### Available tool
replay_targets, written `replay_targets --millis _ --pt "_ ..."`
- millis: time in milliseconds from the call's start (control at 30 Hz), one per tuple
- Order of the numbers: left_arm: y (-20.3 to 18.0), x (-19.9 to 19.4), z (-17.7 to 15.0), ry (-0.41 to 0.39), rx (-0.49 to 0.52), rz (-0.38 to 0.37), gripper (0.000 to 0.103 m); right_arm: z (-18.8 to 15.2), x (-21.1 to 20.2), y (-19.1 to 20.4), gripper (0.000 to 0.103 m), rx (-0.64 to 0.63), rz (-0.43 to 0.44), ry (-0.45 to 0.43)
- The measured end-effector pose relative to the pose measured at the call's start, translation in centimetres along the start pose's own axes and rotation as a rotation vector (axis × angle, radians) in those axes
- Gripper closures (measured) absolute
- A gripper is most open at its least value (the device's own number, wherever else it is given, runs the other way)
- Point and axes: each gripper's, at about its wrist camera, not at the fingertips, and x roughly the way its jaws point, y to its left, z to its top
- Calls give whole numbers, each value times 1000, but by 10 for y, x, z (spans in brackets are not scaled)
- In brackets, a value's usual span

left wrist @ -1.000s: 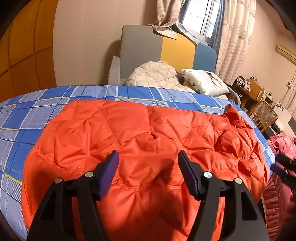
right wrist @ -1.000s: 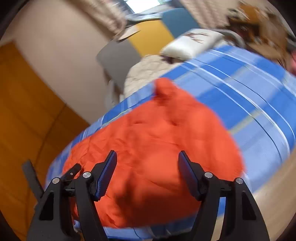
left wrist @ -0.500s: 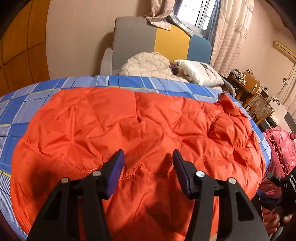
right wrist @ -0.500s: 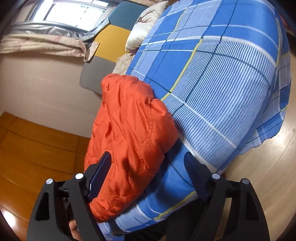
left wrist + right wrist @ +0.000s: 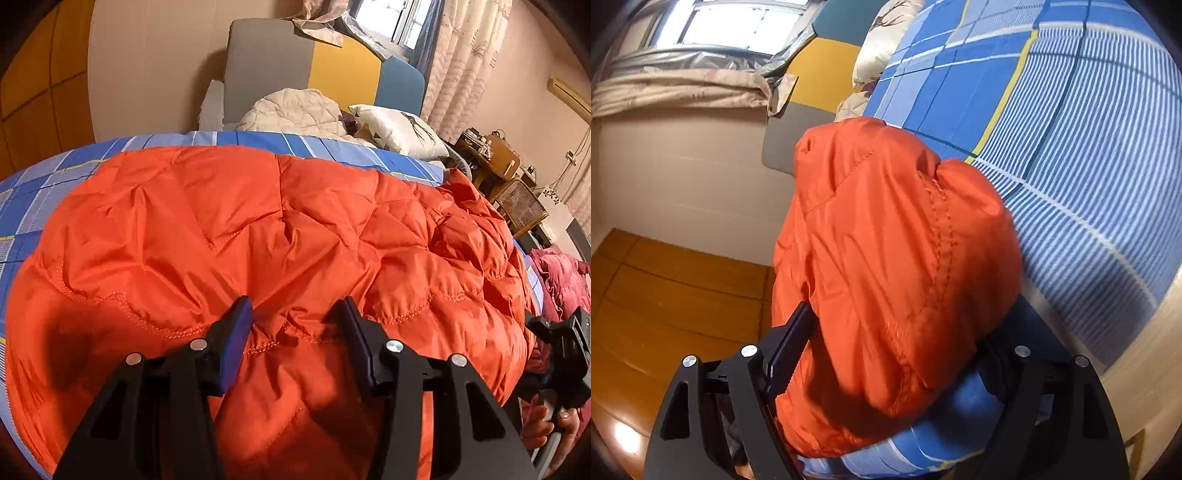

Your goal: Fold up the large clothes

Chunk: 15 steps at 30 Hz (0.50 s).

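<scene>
Left wrist: orange down jacket (image 5: 277, 236) spread flat across the bed (image 5: 40, 184), left gripper (image 5: 295, 325) fingers wide, straddling the near hem seam, likely lining up a pinch. Right wrist: right gripper (image 5: 897, 354) fingers wide around the jacket's end, nothing clamped; only this view shows that end overhanging the bed edge.

One orange quilted jacket (image 5: 280, 236) fills the middle of the frame, on one blue plaid bed sheet (image 5: 44, 184). At upper centre sit one cream quilted jacket (image 5: 295, 114) and one white pillow (image 5: 399, 129). One pink garment (image 5: 561, 273) lies at the right edge. Two grippers appear: left gripper (image 5: 293, 315), right gripper (image 5: 897, 354).
</scene>
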Motion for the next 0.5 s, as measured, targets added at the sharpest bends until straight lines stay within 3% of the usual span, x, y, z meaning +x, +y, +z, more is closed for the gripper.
replay_targets --millis 167,333,500 --pt "2 4 -1 6 -1 -6 54 1 9 13 24 -45 -24 -3" --pt "6 8 -3 11 -22 -25 54 2 9 28 58 -121 -43 7" --pt "13 15 -5 26 -56 -55 54 0 3 67 74 -296 -79 9"
